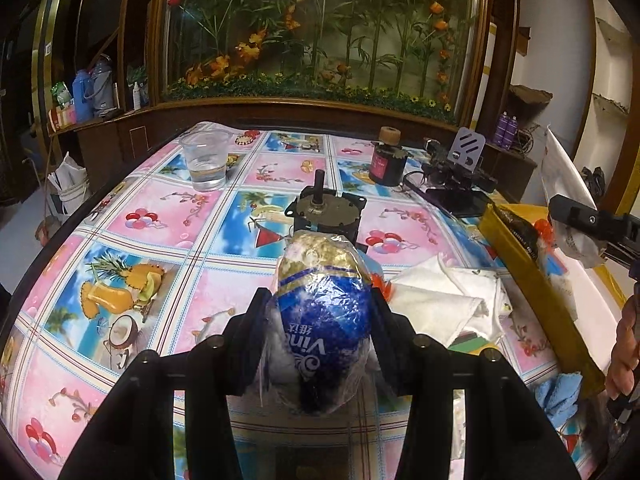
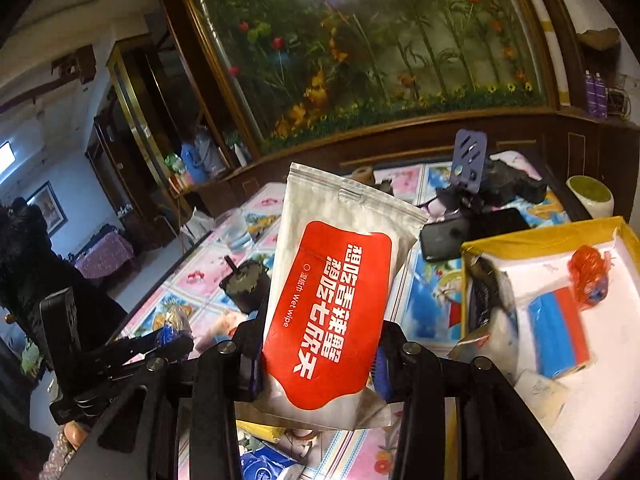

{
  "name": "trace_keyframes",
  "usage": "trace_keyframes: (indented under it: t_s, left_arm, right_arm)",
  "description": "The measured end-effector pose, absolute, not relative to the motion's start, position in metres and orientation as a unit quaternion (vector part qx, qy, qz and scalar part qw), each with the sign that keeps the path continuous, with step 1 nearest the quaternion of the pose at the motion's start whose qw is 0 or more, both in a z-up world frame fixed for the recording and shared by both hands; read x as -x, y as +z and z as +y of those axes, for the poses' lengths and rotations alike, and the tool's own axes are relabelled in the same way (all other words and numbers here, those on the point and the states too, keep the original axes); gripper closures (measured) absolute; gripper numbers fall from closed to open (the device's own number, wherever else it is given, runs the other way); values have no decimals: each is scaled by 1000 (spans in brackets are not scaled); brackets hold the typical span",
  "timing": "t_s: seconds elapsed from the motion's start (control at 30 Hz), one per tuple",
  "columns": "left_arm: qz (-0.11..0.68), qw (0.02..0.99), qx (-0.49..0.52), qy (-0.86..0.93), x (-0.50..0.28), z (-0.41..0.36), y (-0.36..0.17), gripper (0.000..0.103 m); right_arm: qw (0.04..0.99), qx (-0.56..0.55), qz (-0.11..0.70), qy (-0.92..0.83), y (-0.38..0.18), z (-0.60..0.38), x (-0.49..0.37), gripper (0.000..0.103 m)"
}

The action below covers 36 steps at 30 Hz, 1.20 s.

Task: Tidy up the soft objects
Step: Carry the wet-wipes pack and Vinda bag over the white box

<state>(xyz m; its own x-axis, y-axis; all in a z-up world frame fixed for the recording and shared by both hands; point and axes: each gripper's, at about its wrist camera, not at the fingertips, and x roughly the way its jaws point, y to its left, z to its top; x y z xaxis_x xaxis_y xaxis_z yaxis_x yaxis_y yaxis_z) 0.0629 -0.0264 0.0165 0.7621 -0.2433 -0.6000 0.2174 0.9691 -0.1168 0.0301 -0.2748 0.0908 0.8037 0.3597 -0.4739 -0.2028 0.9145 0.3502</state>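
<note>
My left gripper (image 1: 320,296) is shut on a blue and gold tissue pack (image 1: 324,312) in clear plastic, held just above the flowered tablecloth (image 1: 160,220). My right gripper (image 2: 324,324) is shut on a silver wet wipe pack (image 2: 336,264) with a red label, lifted off the table and tilted. To its right lies a yellow box (image 2: 540,236) with a white inside, holding a red net ball (image 2: 590,276), a blue and red pack (image 2: 560,332) and a dark packet (image 2: 486,280). A folded white cloth (image 1: 440,304) lies beside the box (image 1: 532,280), and a blue cloth (image 1: 560,396) lies at its near end.
A clear cup of water (image 1: 206,160) stands at the far left of the table. A grey motor (image 1: 324,212) sits just beyond the tissue pack. Further back are a dark jar (image 1: 386,160), a phone stand (image 1: 466,152) and a black phone (image 1: 456,200). A person's hand (image 1: 624,344) shows at the right edge.
</note>
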Motion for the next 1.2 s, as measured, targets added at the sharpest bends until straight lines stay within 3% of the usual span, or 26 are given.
trace_keyframes:
  t_s: [0.37, 0.73, 1.0, 1.2]
  left_arm:
    - [306, 933, 13, -191, -46, -103, 30, 56]
    - [328, 894, 20, -306, -41, -225, 54, 56]
    - [379, 857, -35, -347, -35, -316, 35, 56]
    - [408, 842, -43, -350, -39, -338, 17, 56]
  right_arm:
    - [941, -190, 268, 84, 103, -344, -23, 60]
    - [939, -169, 279, -113, 97, -446, -7, 60]
    - [916, -152, 346, -134, 78, -471, -19, 60]
    - [901, -162, 377, -140, 59, -481, -25, 60]
